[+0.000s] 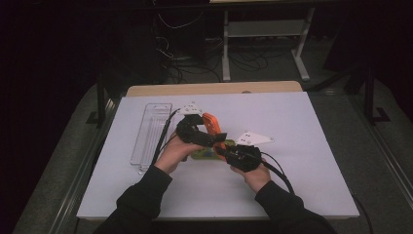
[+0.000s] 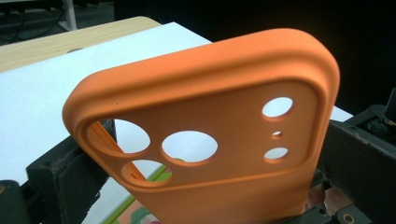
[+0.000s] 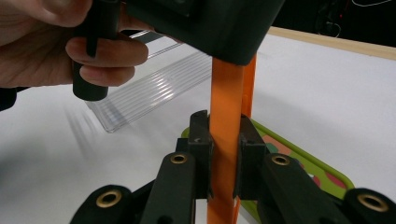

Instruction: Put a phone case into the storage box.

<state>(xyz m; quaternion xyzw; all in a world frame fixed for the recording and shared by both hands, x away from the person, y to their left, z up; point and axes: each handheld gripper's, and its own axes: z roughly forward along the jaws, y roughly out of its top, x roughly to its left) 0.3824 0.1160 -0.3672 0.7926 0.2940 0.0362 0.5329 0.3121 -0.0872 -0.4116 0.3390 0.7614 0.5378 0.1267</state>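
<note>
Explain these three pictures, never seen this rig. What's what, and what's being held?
There is no robot arm here: a person at a table holds a hand-operated two-jaw gripper in each hand. The high view looks down from above; the other two come from cameras riding on each gripper.

On the white table lie a clear plastic tray and a green-rimmed card.

Both grippers hold one orange phone case above the card. The right gripper is shut on its lower edge, pads pressed against both faces. The left gripper holds the other end; its view looks along the case's back with the camera cutouts, a dark jaw against each side.
</note>
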